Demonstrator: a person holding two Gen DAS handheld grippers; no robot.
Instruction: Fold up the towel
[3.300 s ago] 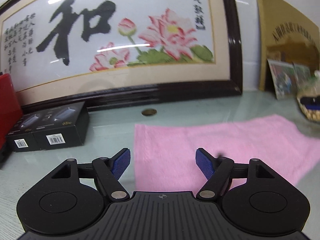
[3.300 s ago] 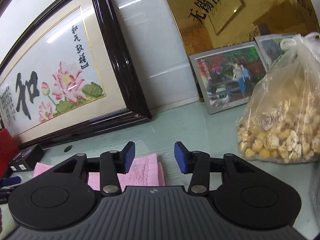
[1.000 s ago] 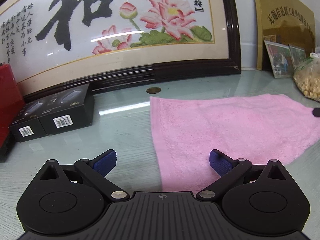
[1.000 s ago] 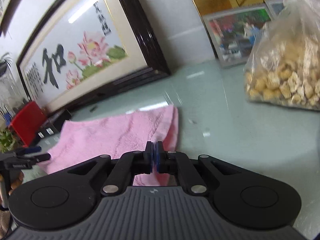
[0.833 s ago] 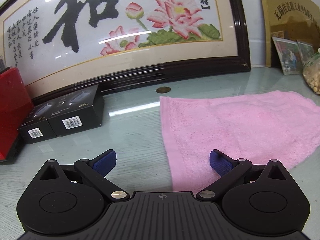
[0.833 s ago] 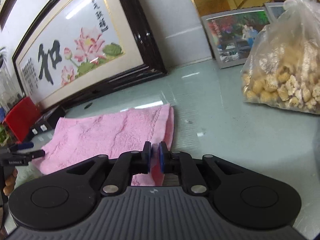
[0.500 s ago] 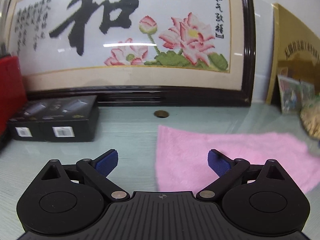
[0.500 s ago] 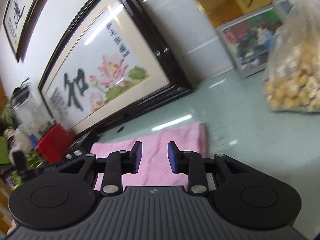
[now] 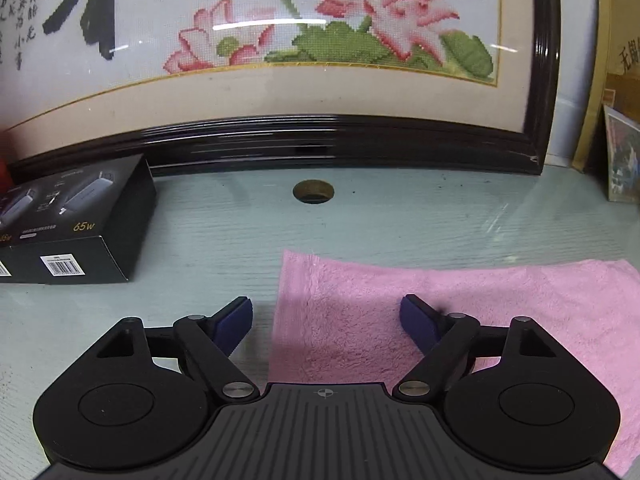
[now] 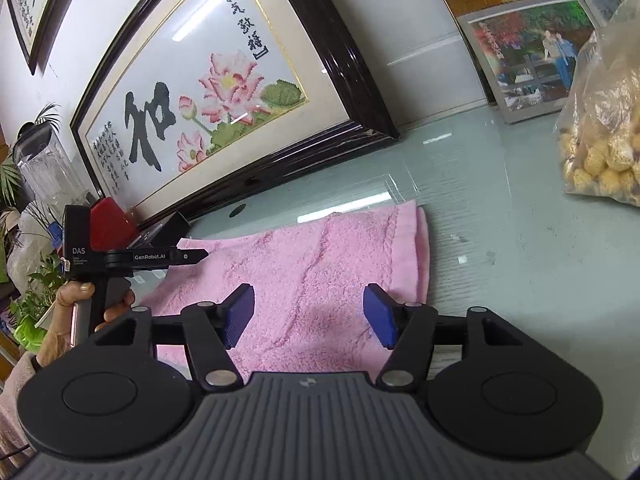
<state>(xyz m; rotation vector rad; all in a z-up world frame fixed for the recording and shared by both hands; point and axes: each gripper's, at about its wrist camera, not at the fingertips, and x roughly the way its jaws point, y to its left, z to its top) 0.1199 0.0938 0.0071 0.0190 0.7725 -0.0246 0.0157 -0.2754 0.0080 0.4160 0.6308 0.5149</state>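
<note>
1. While both claws hang over it, the worktop (image 9: 400, 220) shows as pale green glass, shiny, with a small round hole (image 9: 313, 192) near the back.
2. Against the wall leans a big dark-framed picture (image 9: 320, 40) of pink lotus flowers and black writing. A black box (image 9: 76, 228) sits at its left end, and a clear bag of yellow puffs (image 10: 600, 136) sits far to the right by a framed photo (image 10: 528, 56).
3. Flat on the worktop in front of the picture lies the pink towel (image 10: 312, 264). Its long side runs left to right, along the picture.
4. It looks fluffy, with a few soft creases, and its right end shows a doubled, folded edge.
5. The left claw (image 9: 326, 320) is released over the towel's left edge; its jaws have just been closing a little, with nothing pinched.
6. The right claw (image 10: 310, 316) is released too; its jaws have just been opening, with towel below them, not gripped.
7. A hand (image 10: 80, 300) holds the left claw's handle.
</note>
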